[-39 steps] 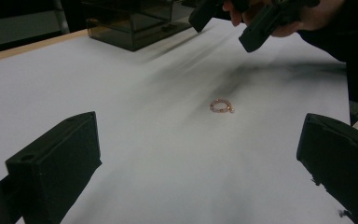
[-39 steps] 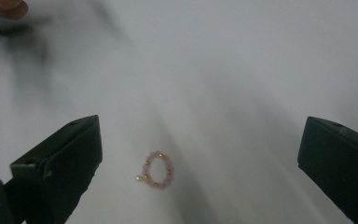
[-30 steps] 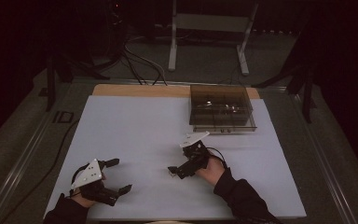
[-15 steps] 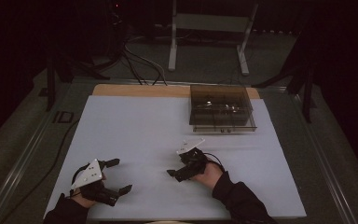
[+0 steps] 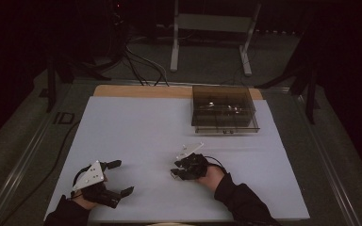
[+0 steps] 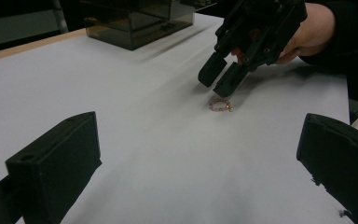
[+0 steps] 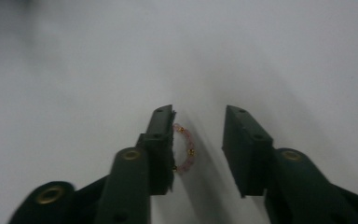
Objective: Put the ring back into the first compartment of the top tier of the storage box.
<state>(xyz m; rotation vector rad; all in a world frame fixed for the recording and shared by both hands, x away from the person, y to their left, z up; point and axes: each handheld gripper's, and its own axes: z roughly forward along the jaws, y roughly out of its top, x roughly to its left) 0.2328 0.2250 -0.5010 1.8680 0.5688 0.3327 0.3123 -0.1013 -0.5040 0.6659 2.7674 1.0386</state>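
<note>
A small ring [image 7: 185, 148] of pink and gold beads lies flat on the white table [image 5: 136, 136]. My right tongs [image 7: 196, 149] tilt down over it, jaws just narrowed, not pinching; my left tongs [image 5: 118, 178] rest spread.

The white desk [image 5: 136, 132] lies bare across its left and middle, giving wide room between the two hands. The dark smoky box [image 5: 223, 109] stands at the far right, well apart from both tongs. The beaded ring [image 7: 185, 148] lies flat between the right tongs' [image 7: 197, 140] jaws, beside one pad, with bare surface around it.
</note>
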